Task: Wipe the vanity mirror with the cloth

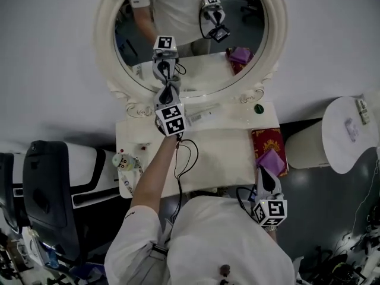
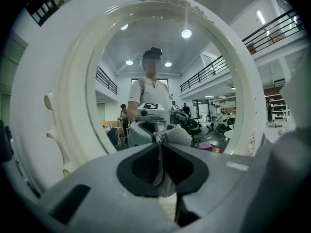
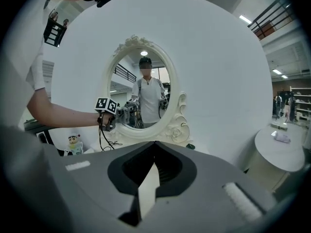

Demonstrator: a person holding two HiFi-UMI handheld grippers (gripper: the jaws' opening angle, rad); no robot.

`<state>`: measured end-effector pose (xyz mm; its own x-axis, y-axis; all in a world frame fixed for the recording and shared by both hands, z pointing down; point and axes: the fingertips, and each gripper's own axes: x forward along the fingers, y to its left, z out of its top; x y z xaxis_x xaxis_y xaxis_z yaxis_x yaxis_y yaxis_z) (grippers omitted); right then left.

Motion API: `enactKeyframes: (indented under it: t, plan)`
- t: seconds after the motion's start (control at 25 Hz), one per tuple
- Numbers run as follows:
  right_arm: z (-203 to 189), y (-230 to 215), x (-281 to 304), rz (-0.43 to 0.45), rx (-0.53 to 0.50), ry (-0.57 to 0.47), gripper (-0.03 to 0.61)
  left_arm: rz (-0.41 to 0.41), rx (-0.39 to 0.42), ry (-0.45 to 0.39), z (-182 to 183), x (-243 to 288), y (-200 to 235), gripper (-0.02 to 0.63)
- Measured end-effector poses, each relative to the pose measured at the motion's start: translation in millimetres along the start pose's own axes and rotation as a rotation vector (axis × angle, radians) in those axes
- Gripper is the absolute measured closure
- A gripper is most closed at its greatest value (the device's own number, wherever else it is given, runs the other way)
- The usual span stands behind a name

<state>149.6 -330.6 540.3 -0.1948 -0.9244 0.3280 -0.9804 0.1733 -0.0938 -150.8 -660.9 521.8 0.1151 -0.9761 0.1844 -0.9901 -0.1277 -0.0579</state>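
Note:
An oval vanity mirror (image 1: pixel 196 16) in an ornate white frame (image 1: pixel 105 34) stands at the back of a white vanity table (image 1: pixel 219 153). My left gripper (image 1: pixel 168 91) reaches to the lower left of the glass, shut on a grey cloth (image 2: pixel 177 136) that presses against the mirror (image 2: pixel 160 57). In the left gripper view the glass shows the gripper's own reflection. My right gripper (image 1: pixel 265 181) hangs low by the table's right front corner, shut with nothing in it (image 3: pixel 154 144). From there I see the mirror (image 3: pixel 143 96) and the left gripper (image 3: pixel 124 113) at its lower rim.
A purple cloth (image 1: pixel 271 161) lies on a red box (image 1: pixel 267 140) at the table's right edge. A small figurine (image 1: pixel 123 161) stands at the left front, a green cap (image 1: pixel 258 108) and a packet (image 1: pixel 202 113) at the back. A round white table (image 1: pixel 350 132) is right, a black chair (image 1: pixel 50 189) left.

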Motion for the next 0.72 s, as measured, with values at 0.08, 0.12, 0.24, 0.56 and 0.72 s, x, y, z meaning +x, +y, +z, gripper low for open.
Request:
enactKeyframes:
  t: [0.08,0.12,0.24,0.56,0.72]
  plan:
    - [0.4,5.6,2.4,0.011,-0.004,0.001,0.571,0.034,0.007,0.000,-4.1,-1.6,21.2,0.589]
    - [-0.1,6.7,2.2,0.009,-0.002,0.002,0.571,0.046,0.008,0.000,-7.7,-1.7,29.8,0.589]
    - [-4.0,5.7,-1.5,-0.005,0.013,0.005,0.571,0.069,0.012,0.004,-10.8,-6.9,46.5,0.589]
    - [-10.7,-2.4,-15.9,-0.062,0.031,0.014,0.571,0.058,-0.019,-0.023,-6.4,-15.0,40.6,0.591]
    - [-15.1,-7.0,-22.0,-0.096,0.052,0.020,0.571,-0.096,-0.023,-0.075,3.2,-18.0,-24.3,0.589]
